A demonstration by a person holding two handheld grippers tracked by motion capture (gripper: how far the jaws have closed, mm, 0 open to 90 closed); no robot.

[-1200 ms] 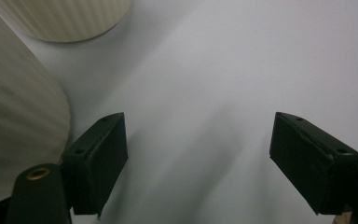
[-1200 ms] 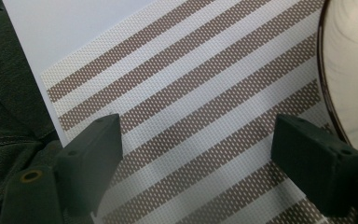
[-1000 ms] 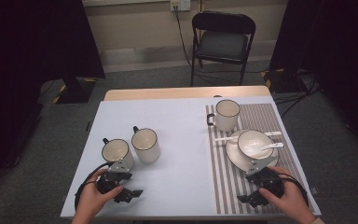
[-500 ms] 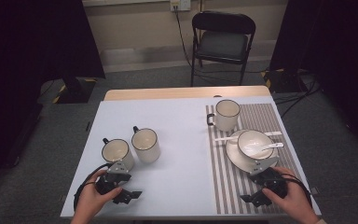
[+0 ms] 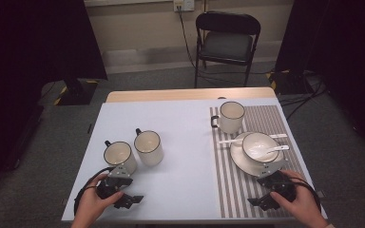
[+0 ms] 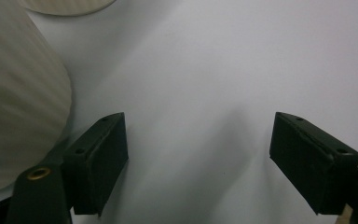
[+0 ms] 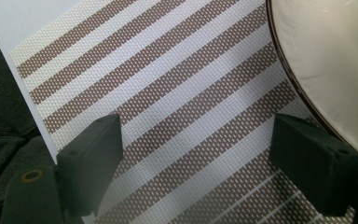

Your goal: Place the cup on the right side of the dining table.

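left gripper (image 5: 129, 199) spread wide, empty, low at the near table edge, just beside the nearer mug (image 5: 119, 156). right gripper (image 5: 262, 201) likewise wide and empty over the striped placemat (image 5: 228, 180), just short of the plate (image 5: 240, 161) under the bowl (image 5: 257, 145). probably stiff glazed ware, slippery and chippable; best pinched across a rim or wall. plenty of bare table (image 5: 185, 142) mid-way; little margin at the near edge.

Black hand-held gripper (image 5: 123, 197) bodies, square jaw pads, brass screw, looping black cables.
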